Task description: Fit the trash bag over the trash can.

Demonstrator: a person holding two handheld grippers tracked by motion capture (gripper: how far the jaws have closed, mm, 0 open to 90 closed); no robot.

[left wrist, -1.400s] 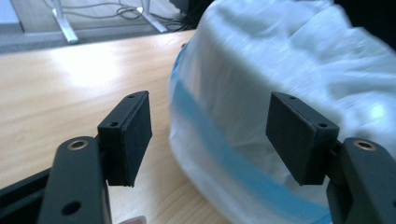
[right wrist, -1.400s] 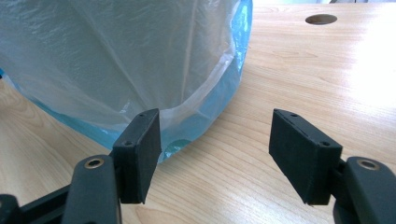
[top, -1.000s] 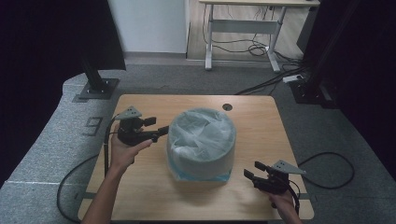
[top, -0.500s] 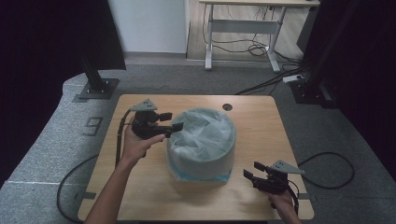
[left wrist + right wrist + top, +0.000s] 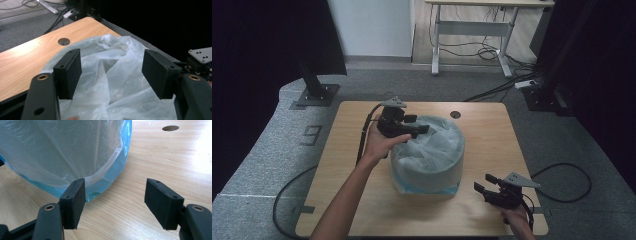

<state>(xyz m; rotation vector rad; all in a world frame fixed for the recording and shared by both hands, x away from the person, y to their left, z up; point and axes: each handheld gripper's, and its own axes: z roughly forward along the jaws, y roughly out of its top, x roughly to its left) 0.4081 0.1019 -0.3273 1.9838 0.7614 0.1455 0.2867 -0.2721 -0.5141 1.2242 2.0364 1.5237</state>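
Note:
A round blue bin [image 5: 428,184] stands in the middle of the wooden table [image 5: 352,130], wrapped in a translucent white plastic bag [image 5: 432,150]. My left gripper [image 5: 418,126] hangs open over the bin's back left rim. In the left gripper view, the crumpled bag [image 5: 117,82] lies below and between the open jaws of my left gripper [image 5: 111,72], with no pad pressing on it. My right gripper [image 5: 483,182] rests low near the table's front right corner, open and pointing at the bin. In the right gripper view, the bag's hem [image 5: 105,170] and the blue bin [image 5: 117,172] lie just beyond my right gripper [image 5: 115,197].
A round cable hole [image 5: 455,114] sits near the table's back edge. Black cables trail from both grippers over the table's edges to the grey floor mat [image 5: 272,165]. A desk [image 5: 472,15] and dark curtains stand behind.
My left gripper has moved to the right and slightly up, from beside the bin's left side to over its top rim. The right gripper has stayed in place.

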